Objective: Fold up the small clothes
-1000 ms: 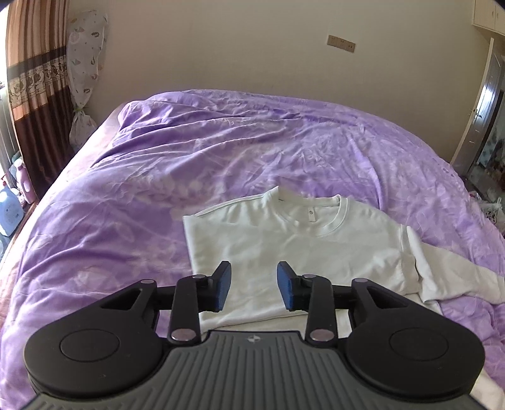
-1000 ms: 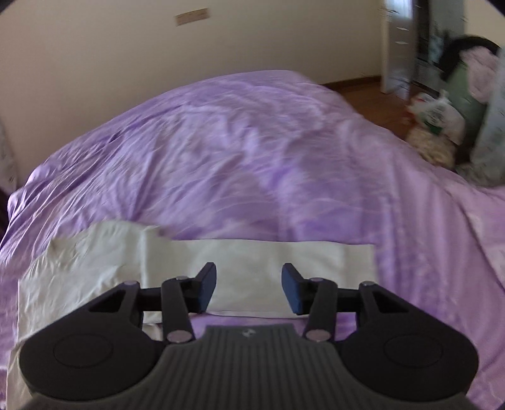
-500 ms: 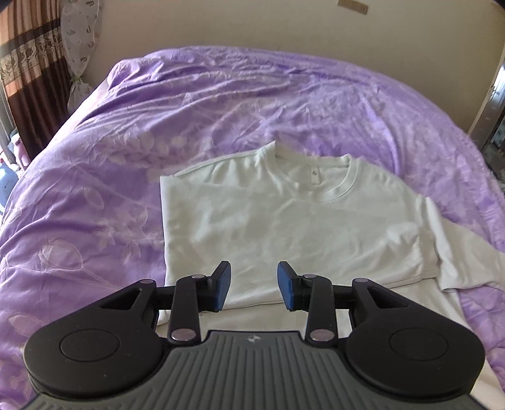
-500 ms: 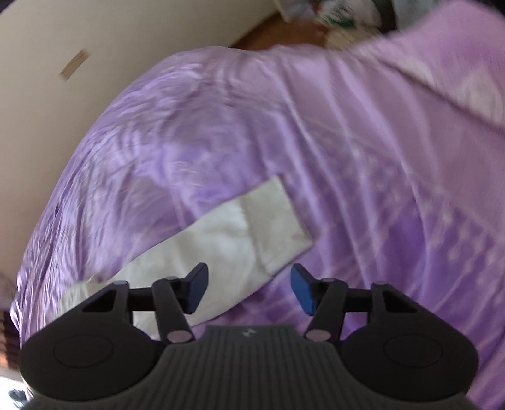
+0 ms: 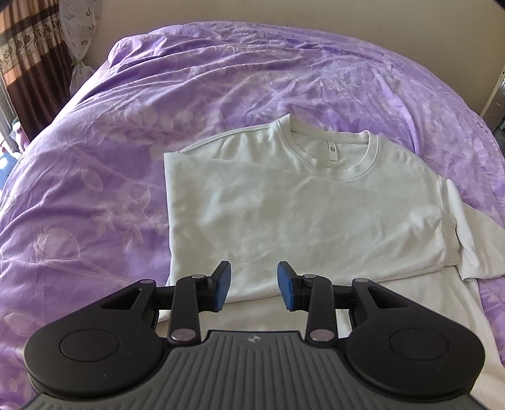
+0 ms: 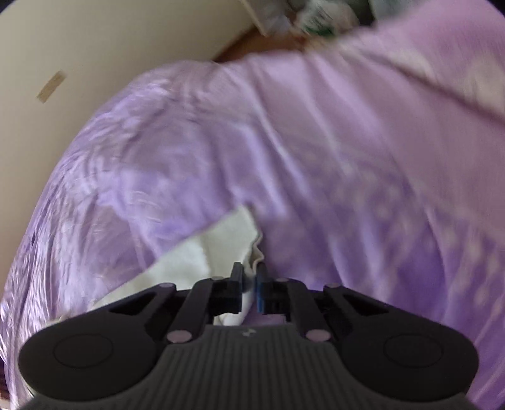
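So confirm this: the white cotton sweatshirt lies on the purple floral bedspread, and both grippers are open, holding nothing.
Not both. In the right wrist view the right gripper is shut on the sleeve of the white cotton sweatshirt. Only the left gripper is open and holding nothing, over the purple floral bedspread.

Bed [image 5: 157, 126] fills the room, covered in a crumpled purple floral duvet. Plain cream wall [image 5: 284, 12] behind. Brown patterned curtain [image 5: 28, 63] at far left, pale tied drape [image 5: 79, 31] beside it. Wood floor [image 6: 252, 47] past the bed's far corner.

No legible text or labels.
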Motion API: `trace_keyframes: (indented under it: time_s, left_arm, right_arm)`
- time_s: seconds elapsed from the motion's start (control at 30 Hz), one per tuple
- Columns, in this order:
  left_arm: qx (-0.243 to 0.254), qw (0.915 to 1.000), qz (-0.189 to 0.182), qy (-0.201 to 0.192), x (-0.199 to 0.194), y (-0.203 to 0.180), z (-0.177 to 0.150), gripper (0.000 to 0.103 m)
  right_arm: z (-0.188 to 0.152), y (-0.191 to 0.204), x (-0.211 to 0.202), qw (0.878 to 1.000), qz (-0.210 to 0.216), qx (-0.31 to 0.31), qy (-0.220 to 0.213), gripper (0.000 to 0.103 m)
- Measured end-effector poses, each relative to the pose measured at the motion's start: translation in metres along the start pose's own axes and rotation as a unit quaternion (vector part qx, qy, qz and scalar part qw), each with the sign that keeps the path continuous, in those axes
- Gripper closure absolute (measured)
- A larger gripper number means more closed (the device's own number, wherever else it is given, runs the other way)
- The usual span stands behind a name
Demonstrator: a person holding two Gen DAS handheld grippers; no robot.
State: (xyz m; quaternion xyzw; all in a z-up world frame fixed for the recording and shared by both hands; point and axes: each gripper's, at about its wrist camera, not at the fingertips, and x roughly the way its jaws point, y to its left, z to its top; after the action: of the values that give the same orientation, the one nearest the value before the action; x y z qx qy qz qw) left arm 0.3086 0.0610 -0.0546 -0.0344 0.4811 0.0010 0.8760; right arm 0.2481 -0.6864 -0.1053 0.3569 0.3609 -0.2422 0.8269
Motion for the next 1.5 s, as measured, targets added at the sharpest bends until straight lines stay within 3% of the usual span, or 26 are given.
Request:
trace_keyframes:
  time_s: [0.17,0.33,0.53,0.7,0.83,1.1,1.33,1.43,1.5]
  left_arm:
    - [-0.022,0.9992,-0.033,-0.011,-0.02,0.013,-0.004,0.062]
    - [-0.03,0.9979,-0.05,-0.028,-0.043,0.029,-0.014,0.062]
    - [-0.041,0.9966,-0.06,-0.038,-0.065,0.052,-0.022,0.062]
    - [-0.053,0.9947,-0.07,-0.054,-0.082,0.075,-0.026,0.062]
    - [-0.065,0.9934,-0.064,-0.069,-0.096,0.099,-0.027,0.062]
    - [-0.104,0.9889,-0.061,-0.086,-0.102,0.149,-0.031,0.062]
    - [-0.114,0.9877,-0.08,-0.071,-0.076,0.168,-0.041,0.062]
    - [-0.116,0.9869,-0.09,-0.066,-0.067,0.17,-0.041,0.062]
    - [-0.118,0.9859,-0.1,-0.063,-0.061,0.17,-0.041,0.062]
  right_arm:
    - [0.031,0.068,-0.063,0.996,0.024,-0.066,-0.058,0.101]
    - [0.061,0.168,-0.147,0.981,0.059,-0.137,-0.127,0.101]
    - [0.032,0.303,-0.22,0.948,0.135,-0.238,-0.16,0.101]
    - [-0.045,0.407,-0.24,0.912,0.188,-0.332,-0.15,0.101]
    - [-0.123,0.474,-0.234,0.891,0.211,-0.38,-0.131,0.101]
    - [-0.267,0.57,-0.187,0.859,0.271,-0.432,-0.051,0.101]
    - [-0.403,0.587,-0.082,0.852,0.261,-0.447,0.078,0.101]
    - [-0.447,0.579,-0.04,0.848,0.258,-0.44,0.144,0.1]
    - [-0.463,0.573,-0.024,0.845,0.264,-0.432,0.175,0.093]
